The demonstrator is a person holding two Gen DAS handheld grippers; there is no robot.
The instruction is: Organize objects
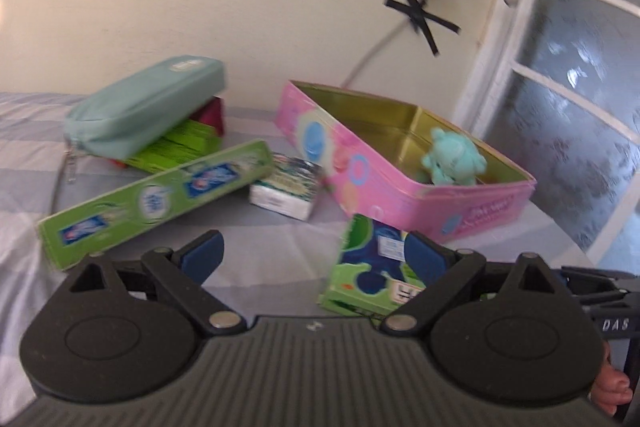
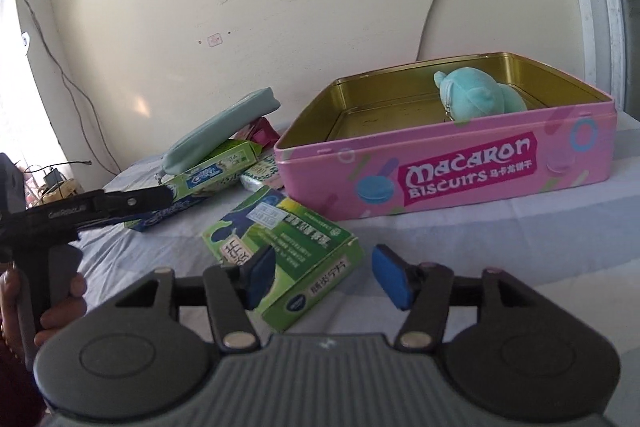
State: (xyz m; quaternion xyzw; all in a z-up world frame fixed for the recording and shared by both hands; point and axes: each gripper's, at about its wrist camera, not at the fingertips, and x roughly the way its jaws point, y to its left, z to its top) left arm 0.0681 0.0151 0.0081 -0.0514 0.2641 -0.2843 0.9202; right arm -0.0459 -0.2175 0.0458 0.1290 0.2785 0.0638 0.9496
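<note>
A pink Macaron Biscuits tin [image 1: 480, 203] [image 2: 440, 179] stands without a lid on the striped sheet, with a teal plush toy [image 1: 452, 159] [image 2: 476, 95] inside. A small green and blue box [image 1: 372, 267] [image 2: 288, 239] lies flat in front of the tin. My right gripper [image 2: 326, 275] is open over it: the left pad overlaps the box, the right pad is clear of it. My left gripper [image 1: 314, 253] is wide open and holds nothing, its right finger next to the same box. A long green toothpaste box [image 1: 160, 195] [image 2: 208, 179] lies to the left.
A teal pouch [image 1: 140, 111] [image 2: 216, 131] leans on another green box and a maroon item [image 1: 214, 115]. A small white and green packet [image 1: 288, 187] lies beside the tin. The wall with a taped cable [image 2: 432, 7] is close behind. A window frame [image 1: 520, 67] is at the right.
</note>
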